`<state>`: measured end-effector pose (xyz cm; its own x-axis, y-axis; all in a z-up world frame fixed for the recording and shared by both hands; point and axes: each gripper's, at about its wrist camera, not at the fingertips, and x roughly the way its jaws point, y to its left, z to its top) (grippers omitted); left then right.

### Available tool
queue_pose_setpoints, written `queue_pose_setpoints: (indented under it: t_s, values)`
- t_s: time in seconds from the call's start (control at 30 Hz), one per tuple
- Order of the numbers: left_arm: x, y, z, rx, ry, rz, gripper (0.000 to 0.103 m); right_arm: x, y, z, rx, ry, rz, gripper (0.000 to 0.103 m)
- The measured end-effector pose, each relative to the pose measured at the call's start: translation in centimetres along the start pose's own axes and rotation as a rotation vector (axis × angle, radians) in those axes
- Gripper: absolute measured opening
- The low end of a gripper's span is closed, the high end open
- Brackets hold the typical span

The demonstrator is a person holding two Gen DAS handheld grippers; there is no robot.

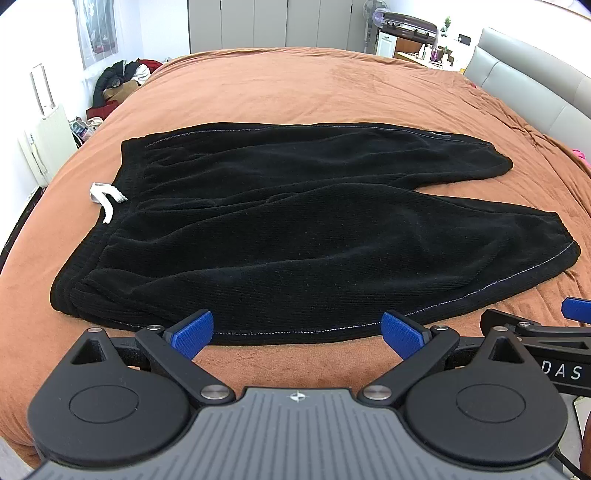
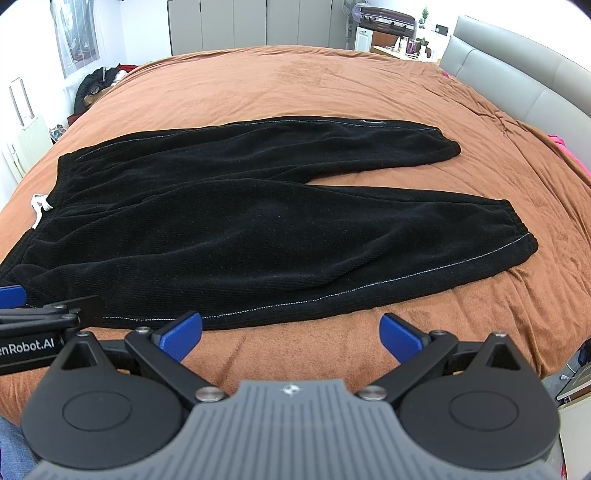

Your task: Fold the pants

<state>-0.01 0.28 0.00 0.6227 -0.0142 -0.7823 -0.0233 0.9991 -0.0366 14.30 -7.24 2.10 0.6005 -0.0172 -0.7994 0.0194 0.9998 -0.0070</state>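
Big bed [image 1: 295, 85] under a rust-brown cover, filling most of both views, with a grey padded headboard [image 1: 535, 85] off to the right. Grey wardrobe doors [image 1: 258, 22] along the far wall, and a dark heap of clothes [image 1: 118, 77] on the floor past the left corner.

Black pants [image 1: 280, 229] spread flat across the middle of the bed, not folded at all. Waistband to the left, both legs running out to the right and splitting apart toward the cuffs. Far leg [image 2: 332, 144] ended shorter in view than the near leg [image 2: 332, 240]. Pale stitching along the near edge and the far edge. White drawstring [image 1: 105, 199] poking out of the waistband at the left, lying on the cover.

Left tongs [image 1: 297, 334] spread wide open, holding nothing, hovering right at the near hem of the pants, closer to the waist end. Blue pads [image 1: 194, 332] just about over the fabric edge, contact impossible to tell.

Right tongs [image 2: 290, 334] also wide open and empty, just beside the near edge further along the leg, over bare cover. Sat side by side, each peeking into the other's view at the edge.
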Motion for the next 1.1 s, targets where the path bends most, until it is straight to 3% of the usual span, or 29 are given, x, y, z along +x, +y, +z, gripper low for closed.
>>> queue_pose_setpoints:
  t_s: [1.1]
  values:
    - [0.41, -0.01, -0.02, -0.008, 0.008, -0.002, 0.103, 0.16, 0.0, 0.07, -0.002, 0.004, 0.001, 0.098]
